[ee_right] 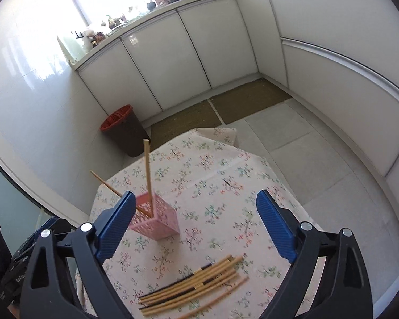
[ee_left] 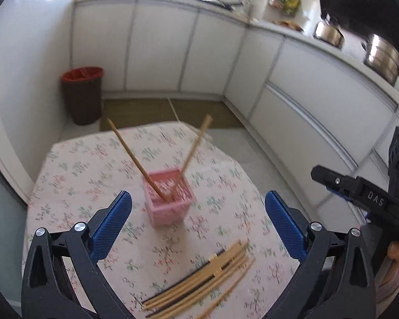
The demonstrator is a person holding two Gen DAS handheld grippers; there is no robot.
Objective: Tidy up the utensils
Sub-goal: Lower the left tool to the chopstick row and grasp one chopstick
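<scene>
My left claw (ee_left: 198, 222) stands spread wide, nothing between its blue pads (ee_left: 111, 223). My right claw (ee_right: 195, 224) is likewise spread and empty. Both point down at the counter (ee_left: 74, 175), which carries a flowered cloth.

Just ahead of both claws stands the pink basket (ee_left: 169, 203), upright on the cloth. Two chopsticks (ee_left: 130, 154) are in it, leaning apart in a V. From the right wrist view the basket sits partly behind my left pad.

Nearer to me than the basket, and apart from it, lies the loose pile (ee_right: 196, 284) of chopsticks, flat on the cloth: mostly pale ones with a few dark ones, roughly parallel and overlapping.

Judgement: two pieces are stowed, and the step in hand is the reach for the next pickup. The next move calls for lowering a claw onto the pile, singling out one stick at its free end, and closing across its width. The overlap risks dragging neighbours along.

Beyond the counter: floor, a bin (ee_left: 82, 94), white cabinets.
</scene>
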